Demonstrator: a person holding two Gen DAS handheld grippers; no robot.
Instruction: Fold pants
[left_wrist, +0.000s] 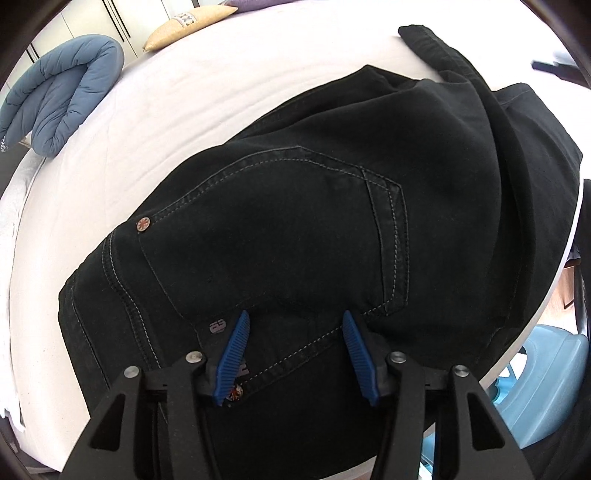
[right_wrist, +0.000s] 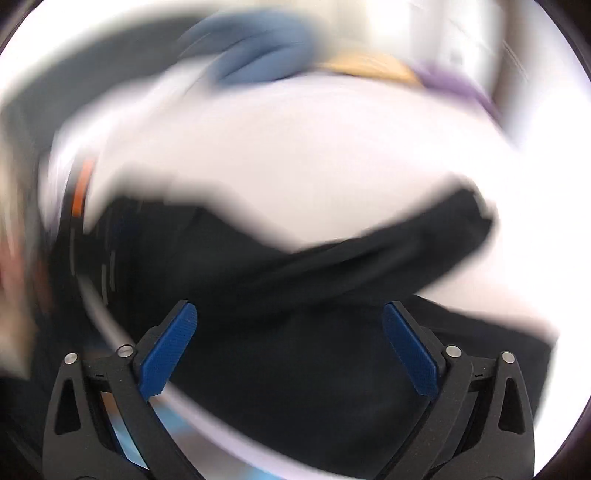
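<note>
One pair of black pants (left_wrist: 295, 229), one folded blue duvet (left_wrist: 62, 107), one tan pillow (left_wrist: 188, 26), one purple pillow (left_wrist: 247, 4), one white bed (left_wrist: 221, 96), two grippers, left (left_wrist: 295, 323) and right (right_wrist: 290, 314).

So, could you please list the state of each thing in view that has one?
Black pants: lying on the white bed, back pocket up, partly folded.
Left gripper: open over the waistband.
Right gripper: open, view blurred.
Blue duvet: folded up.

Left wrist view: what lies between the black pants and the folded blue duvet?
Bare white sheet separates pants from duvet; nothing else there.
</note>
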